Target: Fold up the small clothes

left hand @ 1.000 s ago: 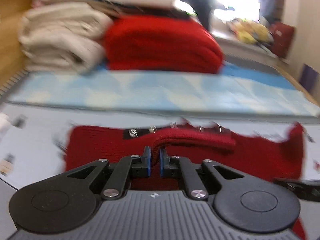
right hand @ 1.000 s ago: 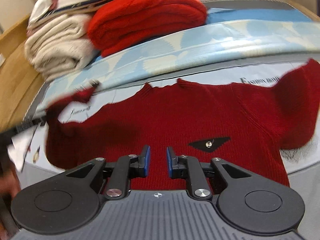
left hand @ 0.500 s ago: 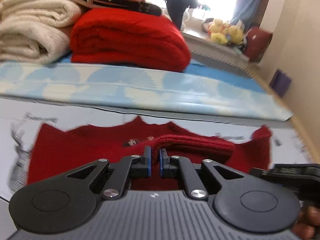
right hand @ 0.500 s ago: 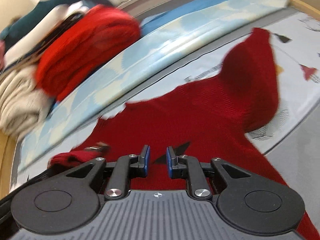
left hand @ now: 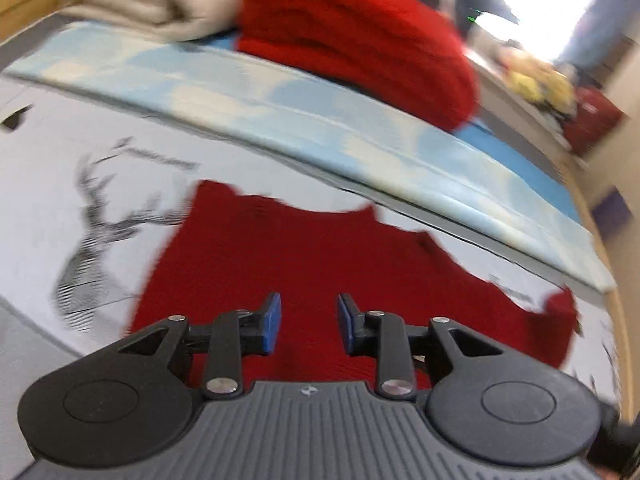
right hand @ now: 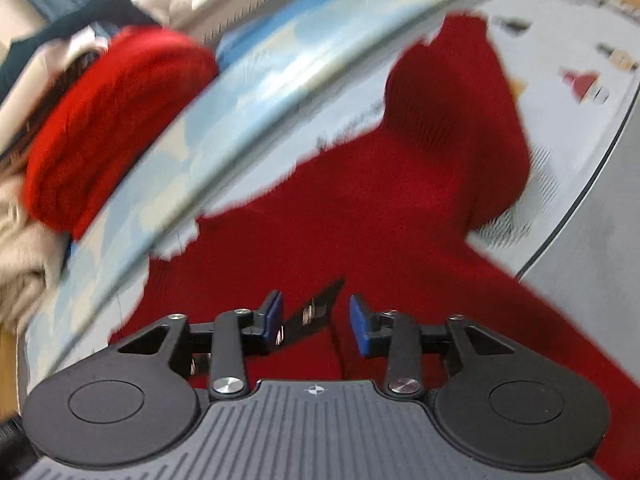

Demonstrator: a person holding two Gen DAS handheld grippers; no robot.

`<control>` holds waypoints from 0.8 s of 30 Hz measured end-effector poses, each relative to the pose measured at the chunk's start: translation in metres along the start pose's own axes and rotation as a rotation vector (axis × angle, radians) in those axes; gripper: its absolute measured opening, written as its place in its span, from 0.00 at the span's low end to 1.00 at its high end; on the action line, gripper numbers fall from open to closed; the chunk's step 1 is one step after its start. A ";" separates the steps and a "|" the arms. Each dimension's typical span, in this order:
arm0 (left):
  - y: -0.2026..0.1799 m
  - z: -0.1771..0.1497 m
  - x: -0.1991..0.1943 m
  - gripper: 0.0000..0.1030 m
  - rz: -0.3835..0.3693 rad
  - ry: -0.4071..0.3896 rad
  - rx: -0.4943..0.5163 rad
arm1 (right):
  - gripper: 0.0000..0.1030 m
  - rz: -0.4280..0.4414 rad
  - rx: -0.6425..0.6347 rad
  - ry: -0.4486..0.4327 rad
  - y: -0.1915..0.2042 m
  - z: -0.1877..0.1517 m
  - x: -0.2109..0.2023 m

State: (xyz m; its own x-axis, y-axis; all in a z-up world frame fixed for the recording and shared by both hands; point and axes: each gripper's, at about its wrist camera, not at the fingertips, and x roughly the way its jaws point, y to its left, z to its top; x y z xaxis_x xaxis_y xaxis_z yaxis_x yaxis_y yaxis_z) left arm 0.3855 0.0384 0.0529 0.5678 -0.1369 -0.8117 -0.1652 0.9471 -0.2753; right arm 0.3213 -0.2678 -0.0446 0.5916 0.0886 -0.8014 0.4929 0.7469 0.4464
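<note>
**A:** Sweater check first. Where is it, and what are your tongs doing?

**B:** The dark red sweater (left hand: 304, 264) lies spread on the grey printed bed cover (left hand: 60, 152), in front of the pale blue folded sheet (left hand: 280, 112). A sleeve has been laid in across the chest on the left. On the right, the other sleeve (right hand: 460, 120) lies flung outward on the cover.

**A:** Good. Your left tongs (left hand: 308, 322) have just been opening; the blue pads stand apart with nothing between them, only knit beneath. Lift clear so you don't drag the laid sleeve.

**B:** And the right tongs (right hand: 316, 320)?

**A:** Also just been opening, part-way spread, empty, hovering over the black chest label (right hand: 316, 304). I'd say your next job is that right sleeve: pinch it near the cuff, not the shoulder, carry it low across the chest, and let go only once it lies flat.

**B:** Anything to avoid?

**A:** Stay away from the stacked bright red knit (right hand: 112, 120) behind.
</note>
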 end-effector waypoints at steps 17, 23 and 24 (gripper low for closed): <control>0.022 0.011 -0.009 0.36 -0.047 0.007 -0.026 | 0.05 -0.048 -0.286 0.029 0.024 -0.039 0.044; 0.040 0.020 -0.017 0.36 -0.028 -0.023 -0.067 | 0.02 0.098 -0.315 -0.099 0.039 -0.017 0.006; 0.046 0.023 -0.019 0.36 -0.021 -0.029 -0.078 | 0.02 0.116 -0.324 -0.127 0.042 -0.011 -0.002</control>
State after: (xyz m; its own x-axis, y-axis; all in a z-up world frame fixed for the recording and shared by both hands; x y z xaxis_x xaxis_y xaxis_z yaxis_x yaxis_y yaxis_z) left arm 0.3855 0.0909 0.0671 0.5949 -0.1471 -0.7902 -0.2148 0.9183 -0.3327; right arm 0.3338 -0.2292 -0.0290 0.7166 0.1176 -0.6875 0.2022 0.9084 0.3660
